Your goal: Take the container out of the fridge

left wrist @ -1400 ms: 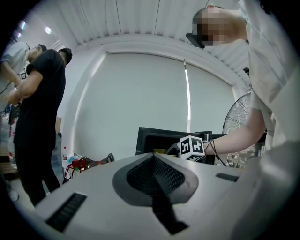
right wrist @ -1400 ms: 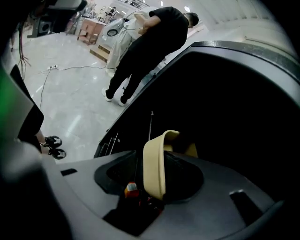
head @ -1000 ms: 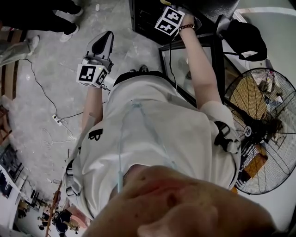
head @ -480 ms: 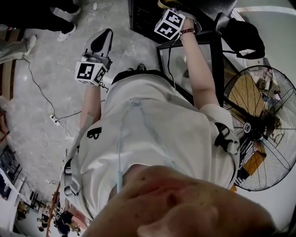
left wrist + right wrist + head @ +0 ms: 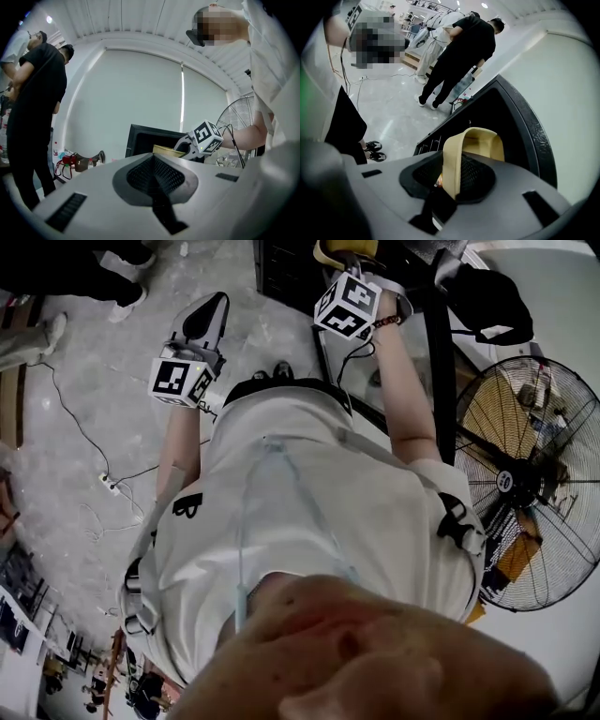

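A beige container [image 5: 471, 150] with a thick curved rim sticks up between my right gripper's [image 5: 450, 187] jaws, which are shut on its rim. Behind it is the dark inside of the black fridge [image 5: 497, 122]. In the head view the container [image 5: 342, 251] shows at the top edge, just beyond the right gripper [image 5: 349, 266], over the fridge [image 5: 281, 277]. My left gripper [image 5: 208, 315] hangs over the floor to the left, shut and holding nothing. In the left gripper view its jaws [image 5: 152, 164] meet in a closed seam, with the container [image 5: 166, 150] and fridge [image 5: 150, 138] beyond.
The fridge's glass door [image 5: 439, 352] stands open by my right arm. A large floor fan [image 5: 534, 484] is at the right. People stand nearby [image 5: 459, 56] [image 5: 33, 117]. Cables and a power strip [image 5: 105, 482] lie on the concrete floor at the left.
The right gripper has shifted a little and the beige container now shows more at the top of the head view. The glass door looks more edge-on. The left gripper has barely moved.
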Motion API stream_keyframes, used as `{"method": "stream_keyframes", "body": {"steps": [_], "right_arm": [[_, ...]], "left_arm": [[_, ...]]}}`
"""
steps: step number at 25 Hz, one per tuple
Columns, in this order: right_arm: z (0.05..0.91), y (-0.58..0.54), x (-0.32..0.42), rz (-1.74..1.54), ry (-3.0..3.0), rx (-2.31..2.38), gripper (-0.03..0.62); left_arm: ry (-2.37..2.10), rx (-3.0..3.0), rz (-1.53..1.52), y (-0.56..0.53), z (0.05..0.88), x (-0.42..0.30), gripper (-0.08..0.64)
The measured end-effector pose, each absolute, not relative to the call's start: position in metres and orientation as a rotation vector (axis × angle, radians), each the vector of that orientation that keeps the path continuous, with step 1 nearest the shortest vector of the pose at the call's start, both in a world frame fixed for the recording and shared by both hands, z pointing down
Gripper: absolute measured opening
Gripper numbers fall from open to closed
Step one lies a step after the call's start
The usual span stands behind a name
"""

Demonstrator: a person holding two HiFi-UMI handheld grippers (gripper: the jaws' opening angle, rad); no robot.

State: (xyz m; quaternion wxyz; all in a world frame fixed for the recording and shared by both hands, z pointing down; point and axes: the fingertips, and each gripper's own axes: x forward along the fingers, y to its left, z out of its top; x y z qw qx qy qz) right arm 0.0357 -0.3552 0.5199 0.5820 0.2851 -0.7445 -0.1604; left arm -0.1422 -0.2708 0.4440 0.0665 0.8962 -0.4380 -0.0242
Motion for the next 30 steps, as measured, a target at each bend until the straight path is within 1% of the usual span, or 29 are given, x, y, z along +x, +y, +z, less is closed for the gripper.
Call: {"method": "stream_keyframes", "body": {"steps": [13, 20, 30], "right_arm": [[0.487, -0.258, 0.032, -0.388, -1.786, 0.627, 0.087], [0.499, -0.246, 0.053, -0.334, -1.779, 0.671, 0.087], [0.490, -0.236, 0.040, -0.373, -1.823, 0.657, 0.083]], "left_arm": [[-1.171, 2.763, -0.082, -0.263, 0.446, -0.114, 0.009], [-1.142, 2.783, -0.078, -0.262, 0.444, -0.103, 0.009], [-1.170, 2.778, -0.085, -0.256, 0.440, -0.105, 0.009]]}}
